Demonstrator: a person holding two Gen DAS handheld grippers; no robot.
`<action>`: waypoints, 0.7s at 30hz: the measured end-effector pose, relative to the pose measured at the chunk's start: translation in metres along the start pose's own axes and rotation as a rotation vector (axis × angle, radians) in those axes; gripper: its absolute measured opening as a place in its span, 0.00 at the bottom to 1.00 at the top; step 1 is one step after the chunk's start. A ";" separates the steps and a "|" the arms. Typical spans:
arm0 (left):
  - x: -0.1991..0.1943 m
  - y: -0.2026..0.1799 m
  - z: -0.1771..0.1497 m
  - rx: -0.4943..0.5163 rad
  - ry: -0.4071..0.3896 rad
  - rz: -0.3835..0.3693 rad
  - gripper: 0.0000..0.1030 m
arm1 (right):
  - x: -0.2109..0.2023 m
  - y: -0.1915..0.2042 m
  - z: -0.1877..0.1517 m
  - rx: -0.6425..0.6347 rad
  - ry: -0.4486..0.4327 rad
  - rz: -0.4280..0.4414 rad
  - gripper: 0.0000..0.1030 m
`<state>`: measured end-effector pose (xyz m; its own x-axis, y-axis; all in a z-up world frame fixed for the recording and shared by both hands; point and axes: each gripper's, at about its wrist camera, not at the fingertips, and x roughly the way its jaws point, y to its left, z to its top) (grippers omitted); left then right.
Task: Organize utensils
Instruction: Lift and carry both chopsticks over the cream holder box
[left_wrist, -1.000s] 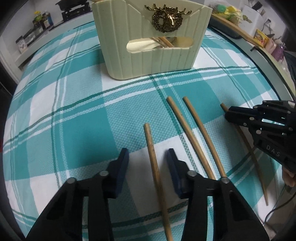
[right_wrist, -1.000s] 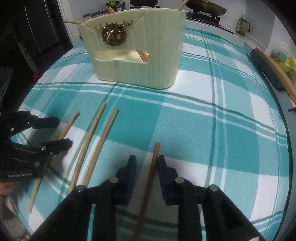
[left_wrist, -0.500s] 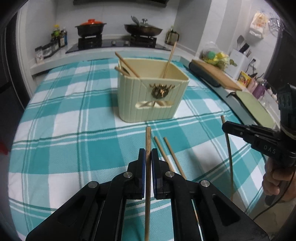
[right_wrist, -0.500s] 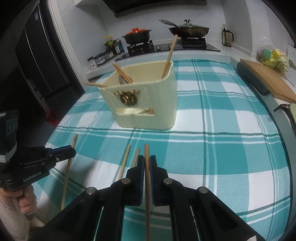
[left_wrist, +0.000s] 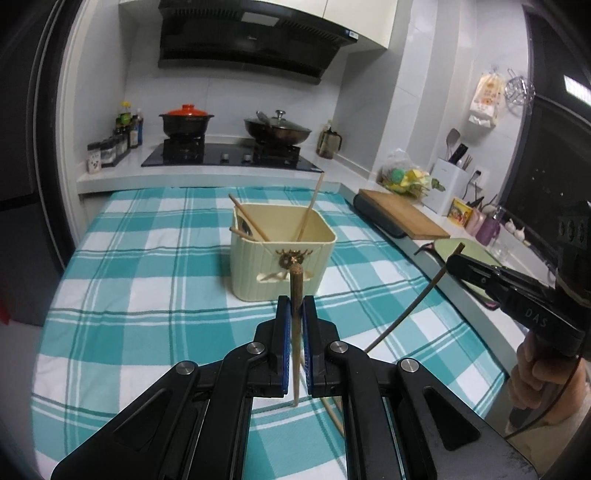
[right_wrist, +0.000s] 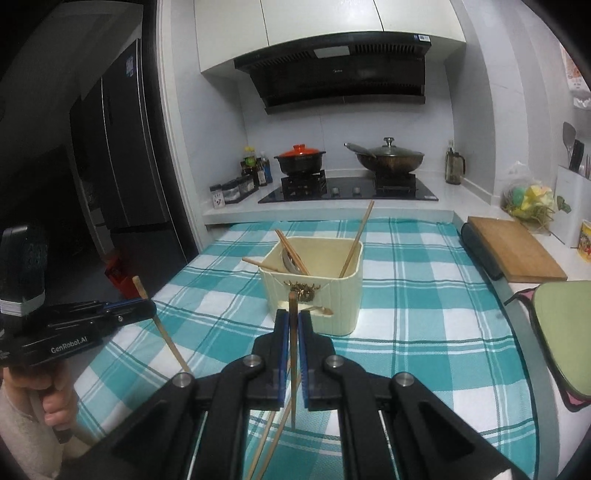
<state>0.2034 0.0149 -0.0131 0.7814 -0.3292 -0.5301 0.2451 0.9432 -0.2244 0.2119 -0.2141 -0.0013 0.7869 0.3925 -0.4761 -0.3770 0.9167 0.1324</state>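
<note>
- Left gripper (left_wrist: 294, 314), black with blue pads, is clamped tight on a brown wooden chopstick (left_wrist: 296, 291), which stands nearly upright between the pads, its blunt end poking up above them and its thin tip hanging clear of the cloth.
- Right gripper (right_wrist: 293, 325), same build, is pinched on a second slim wooden chopstick (right_wrist: 293, 332), also close to vertical (a neat mirror of the other side).
- In the left wrist view the right gripper comes in from the right edge, a hand (left_wrist: 535, 365) wrapped round its handle, its chopstick slanting down beneath it.
- Straight ahead of both sits the cream ribbed plastic utensil caddy (left_wrist: 280, 266) with a gold stag ornament on its front, resting on the teal-and-white checked tablecloth (left_wrist: 147, 288).
- Several wooden chopsticks (right_wrist: 354, 240) already lean inside the caddy, along with what may be a metal utensil, though it is hard to make out.
- Two more loose wooden chopsticks (right_wrist: 271, 439) lie on the cloth beneath the right gripper.
- Behind: a black hob (right_wrist: 347, 192) carrying a red-lidded pot and a lidded wok.
</note>
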 end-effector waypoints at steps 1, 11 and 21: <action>-0.001 0.000 0.001 -0.001 -0.006 -0.004 0.04 | -0.003 0.002 0.001 -0.004 -0.013 -0.005 0.05; -0.012 0.001 0.006 -0.007 -0.041 -0.008 0.04 | -0.018 0.012 0.011 -0.025 -0.075 -0.017 0.05; -0.021 0.009 0.021 -0.002 -0.066 -0.009 0.04 | -0.024 0.010 0.024 -0.051 -0.106 -0.045 0.05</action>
<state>0.2014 0.0309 0.0127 0.8154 -0.3336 -0.4730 0.2509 0.9402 -0.2305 0.2009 -0.2122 0.0317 0.8496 0.3595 -0.3860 -0.3625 0.9295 0.0678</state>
